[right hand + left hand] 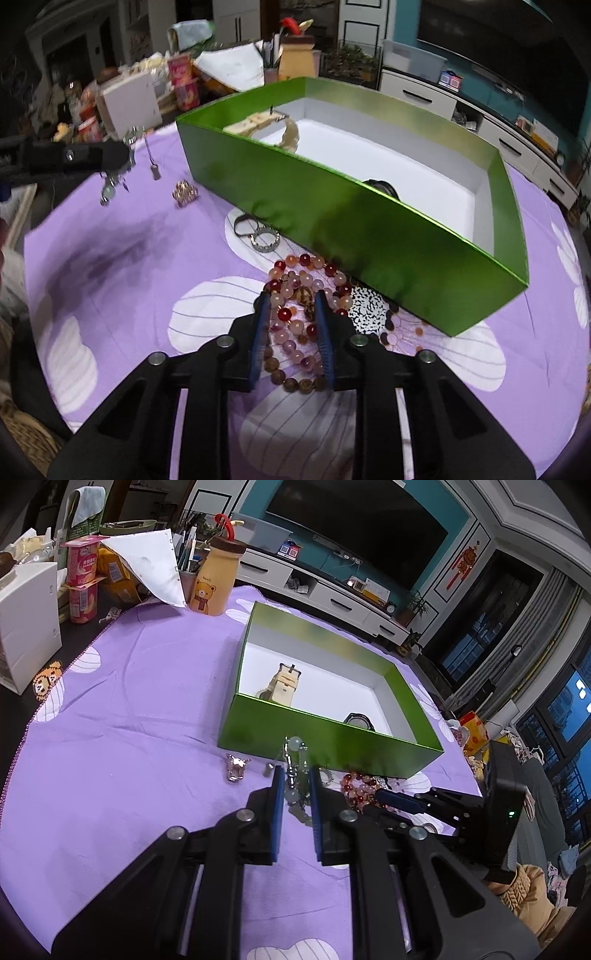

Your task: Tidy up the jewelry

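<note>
I am holding a pale bead chain [295,775] in my left gripper [295,790], jaws narrow and pinching it; it is dangling limp above the counter [129,738]. My right gripper [291,321] is straddling the bead bracelets [299,295], jaws partly apart, not yet closing. The beads are looking hard, round and slippery on slack strings, so I am judging a bunched section safest to pinch. Beyond, rings [264,238] are lying just beside the green box [332,221], which is holding watches.
</note>
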Demonstrator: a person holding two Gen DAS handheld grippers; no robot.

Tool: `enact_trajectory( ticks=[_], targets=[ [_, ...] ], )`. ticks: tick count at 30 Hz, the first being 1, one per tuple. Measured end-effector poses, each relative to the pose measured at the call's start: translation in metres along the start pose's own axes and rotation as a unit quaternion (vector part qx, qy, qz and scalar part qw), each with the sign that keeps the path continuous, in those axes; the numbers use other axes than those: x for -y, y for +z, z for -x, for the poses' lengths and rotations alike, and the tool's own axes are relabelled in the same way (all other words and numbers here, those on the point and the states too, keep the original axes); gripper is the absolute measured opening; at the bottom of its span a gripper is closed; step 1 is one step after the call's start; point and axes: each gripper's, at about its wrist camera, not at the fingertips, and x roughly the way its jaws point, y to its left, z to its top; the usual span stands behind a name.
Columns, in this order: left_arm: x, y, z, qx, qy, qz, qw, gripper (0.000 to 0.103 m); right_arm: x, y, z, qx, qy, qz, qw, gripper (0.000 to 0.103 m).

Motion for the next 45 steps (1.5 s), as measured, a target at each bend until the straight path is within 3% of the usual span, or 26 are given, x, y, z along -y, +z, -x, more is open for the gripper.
enact_trajectory(
  ticks=[1, 3, 5, 10, 15, 19, 21, 33, 40, 45],
  targets=[
    [0.000, 0.000, 0.000, 0.000, 0.000, 0.000, 1.0000, 0.013, -0.001, 0.000, 0.000, -0.001, -0.003, 0.007, 1.000, 0.023],
    [0.000, 0.000, -0.001, -0.001, 0.000, 0.000, 1.0000, 0.013, -0.001, 0.001, 0.001, -0.005, 0.002, 0.019, 1.000, 0.004],
    [0.000, -0.001, -0.001, -0.002, -0.001, 0.000, 1.0000, 0.013, -0.001, 0.000, 0.000, -0.007, -0.002, 0.019, 1.000, 0.000],
    [0.002, -0.002, -0.002, -0.005, -0.002, -0.004, 1.0000, 0.013, 0.021, -0.001, 0.017, 0.028, 0.053, -0.064, 0.996, 0.000],
    [0.006, -0.001, -0.002, -0.006, -0.005, -0.008, 0.9999, 0.013, 0.039, -0.002, 0.036, 0.060, 0.104, -0.128, 0.984, 0.000],
    [0.008, -0.002, 0.000, -0.006, -0.006, -0.009, 0.9999, 0.013, 0.033, 0.002, 0.036, 0.048, 0.083, -0.098, 0.991, 0.002],
    [0.008, -0.002, 0.000, -0.007, -0.005, -0.009, 0.9999, 0.013, 0.026, 0.004, 0.030, 0.033, 0.077, -0.078, 0.993, 0.014],
    [0.004, -0.003, -0.005, -0.016, -0.005, -0.003, 0.9998, 0.013, 0.009, 0.010, -0.006, -0.018, 0.057, -0.015, 0.998, 0.014],
    [0.005, -0.004, -0.007, -0.019, -0.008, -0.003, 0.9998, 0.013, 0.016, 0.014, -0.009, -0.030, 0.094, -0.034, 0.995, 0.007],
    [0.006, -0.004, -0.004, -0.016, -0.006, -0.003, 0.9998, 0.013, 0.034, 0.008, 0.010, 0.012, 0.138, -0.100, 0.985, 0.007]
  ],
)
